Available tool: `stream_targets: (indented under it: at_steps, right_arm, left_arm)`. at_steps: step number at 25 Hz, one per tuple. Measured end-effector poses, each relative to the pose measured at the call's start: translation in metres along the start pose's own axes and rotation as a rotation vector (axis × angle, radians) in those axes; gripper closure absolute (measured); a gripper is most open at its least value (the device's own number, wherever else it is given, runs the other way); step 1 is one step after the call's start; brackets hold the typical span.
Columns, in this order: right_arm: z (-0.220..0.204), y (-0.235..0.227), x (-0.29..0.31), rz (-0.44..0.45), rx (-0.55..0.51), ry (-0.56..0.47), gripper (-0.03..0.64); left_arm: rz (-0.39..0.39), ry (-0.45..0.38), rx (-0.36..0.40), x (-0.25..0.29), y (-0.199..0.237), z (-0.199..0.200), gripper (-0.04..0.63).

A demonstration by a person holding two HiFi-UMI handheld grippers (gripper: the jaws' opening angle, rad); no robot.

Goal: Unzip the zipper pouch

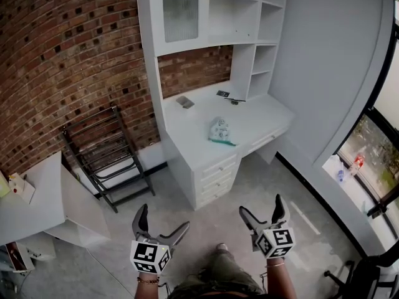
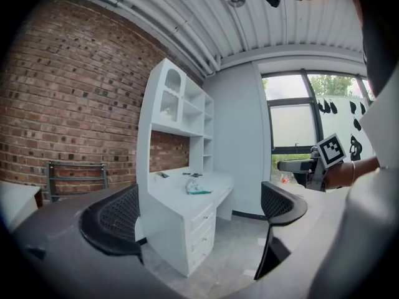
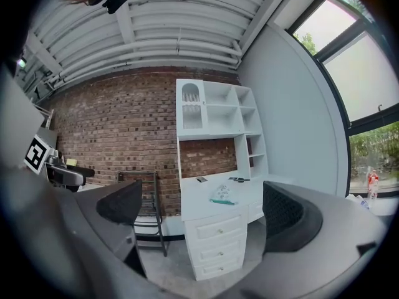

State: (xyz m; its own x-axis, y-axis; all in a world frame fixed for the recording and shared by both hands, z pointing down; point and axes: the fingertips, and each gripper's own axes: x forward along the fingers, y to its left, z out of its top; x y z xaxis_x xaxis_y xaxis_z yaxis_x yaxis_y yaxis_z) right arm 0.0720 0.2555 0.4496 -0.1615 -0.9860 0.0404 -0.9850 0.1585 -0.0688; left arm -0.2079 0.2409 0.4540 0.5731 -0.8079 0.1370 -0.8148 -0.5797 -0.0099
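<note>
Both grippers are closest, low at 6 o'clock in the head view, held out in front of the person's legs. The left gripper (image 1: 163, 218) has its jaws spread wide, with nothing between them but floor and far-off furniture. The right gripper (image 1: 260, 205) is spread just as wide and is empty too. Each one points about level at the white desk (image 1: 187, 132), likely so they are ready to grab once the person gets there.

Up at 12 o'clock from the grippers, the zipper pouch (image 1: 220, 131) lies on the desk top, near the front edge and above the drawers (image 1: 215, 178). It is pale with some green on it. That spot near the edge should make it easy to reach. Its zip is too small to see from here. A small grey thing (image 1: 184, 101) lies further back on the desk, apart from the pouch.

A metal rack (image 1: 106, 154) stands by the brick wall (image 1: 62, 55) at 10 o'clock.

The unzipping has not started. The pouch is well apart from both grippers, so the person must step closer first. Then one gripper would probably hold the pouch down while the other pulls the zip tab
</note>
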Motion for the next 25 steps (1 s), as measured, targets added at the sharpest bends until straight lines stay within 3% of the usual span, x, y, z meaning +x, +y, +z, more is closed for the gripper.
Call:
stream_targets:
  at_steps: [6, 11, 16, 21, 25]
  right_arm:
    - [-0.004, 0.005, 0.022, 0.047, -0.030, 0.025, 0.044]
    - [-0.003, -0.001, 0.047, 0.059, -0.033, 0.009, 0.048]
    - [-0.008, -0.014, 0.087, 0.063, 0.005, 0.012, 0.051]
    - [-0.008, -0.032, 0.138, 0.082, 0.003, 0.027, 0.052]
    - [-0.010, -0.046, 0.180, 0.085, -0.003, 0.035, 0.052]
  left_arm:
    - [-0.033, 0.032, 0.150, 0.007, -0.003, -0.001, 0.028]
    - [-0.068, 0.032, 0.128, 0.024, 0.000, -0.002, 0.028]
    - [-0.127, 0.084, 0.144, 0.055, 0.007, -0.016, 0.028]
    - [-0.243, 0.127, 0.229, 0.105, 0.004, -0.012, 0.028]
    - [-0.219, 0.082, 0.166, 0.145, 0.026, 0.002, 0.028]
